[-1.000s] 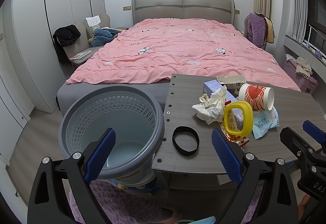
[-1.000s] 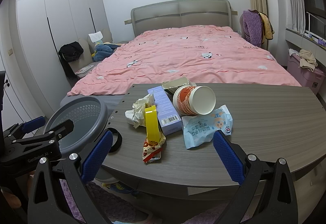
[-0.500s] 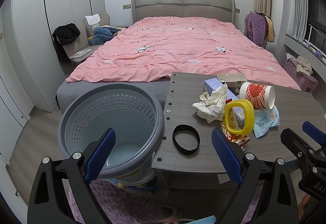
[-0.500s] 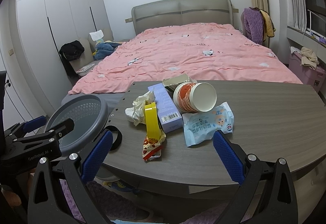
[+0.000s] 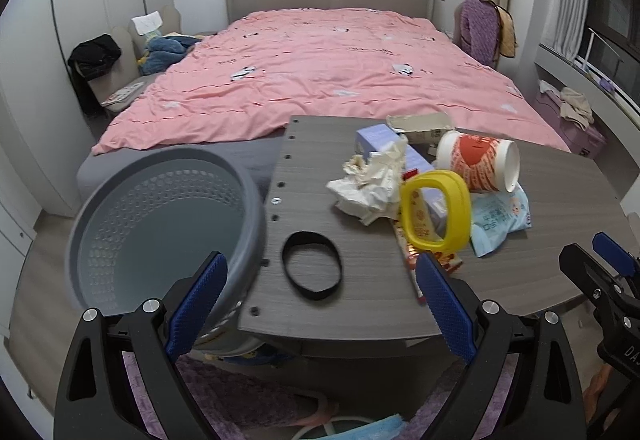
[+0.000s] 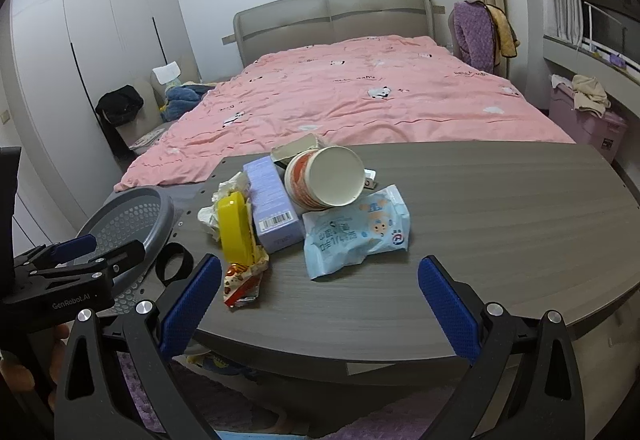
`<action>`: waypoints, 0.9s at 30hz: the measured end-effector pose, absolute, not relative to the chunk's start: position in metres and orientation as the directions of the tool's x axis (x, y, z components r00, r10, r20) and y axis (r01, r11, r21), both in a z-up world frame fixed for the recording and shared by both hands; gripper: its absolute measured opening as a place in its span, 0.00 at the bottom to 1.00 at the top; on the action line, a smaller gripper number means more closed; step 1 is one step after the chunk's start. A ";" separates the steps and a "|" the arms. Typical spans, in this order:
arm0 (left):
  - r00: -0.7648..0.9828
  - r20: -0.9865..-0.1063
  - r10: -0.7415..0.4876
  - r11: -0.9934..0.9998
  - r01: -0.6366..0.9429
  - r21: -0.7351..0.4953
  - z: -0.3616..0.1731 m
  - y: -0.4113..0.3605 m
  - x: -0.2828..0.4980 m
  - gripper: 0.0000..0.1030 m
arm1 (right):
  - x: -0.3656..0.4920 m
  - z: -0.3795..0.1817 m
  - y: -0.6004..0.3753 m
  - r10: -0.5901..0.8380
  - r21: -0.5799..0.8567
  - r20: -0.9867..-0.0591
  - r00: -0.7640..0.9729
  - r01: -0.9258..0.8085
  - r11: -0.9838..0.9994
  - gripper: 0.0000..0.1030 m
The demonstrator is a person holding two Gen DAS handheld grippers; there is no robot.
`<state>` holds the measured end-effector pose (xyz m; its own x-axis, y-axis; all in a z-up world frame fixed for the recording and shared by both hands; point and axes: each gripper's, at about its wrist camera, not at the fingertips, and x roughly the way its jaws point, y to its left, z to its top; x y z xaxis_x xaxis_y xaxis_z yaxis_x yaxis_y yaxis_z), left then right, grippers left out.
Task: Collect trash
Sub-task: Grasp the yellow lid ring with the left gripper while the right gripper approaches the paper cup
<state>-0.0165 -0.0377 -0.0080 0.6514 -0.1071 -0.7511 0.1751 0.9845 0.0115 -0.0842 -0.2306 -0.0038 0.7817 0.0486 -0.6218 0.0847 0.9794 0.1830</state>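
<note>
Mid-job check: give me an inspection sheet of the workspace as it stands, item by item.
Surface: grey wood table, bare on its right half.
Job's things: grey basket at the table's left edge; inside, no trash seen.
Trash pile: crumpled tissue, yellow ring, snack wrapper, purple box, tipped paper cup, blue wipes pack, torn carton.
Clutter: black band lying apart from the pile.
Grippers: left tongs and right tongs both open, holding nothing.
Cables: nothing seen.
Surroundings: pink bed, clothes on chairs.
</note>
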 end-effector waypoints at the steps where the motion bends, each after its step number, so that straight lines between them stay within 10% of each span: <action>1: 0.649 -0.752 -0.115 0.983 0.184 0.009 -0.009 -0.043 -0.014 0.88 | -0.084 -0.006 -0.235 0.045 0.186 -0.624 0.780 0.093 0.978 0.94; 27: 0.616 -0.776 -0.134 0.978 0.207 -0.005 -0.047 -0.126 0.035 0.82 | -0.077 -0.055 -0.305 0.085 0.308 -0.658 0.748 0.165 0.937 0.94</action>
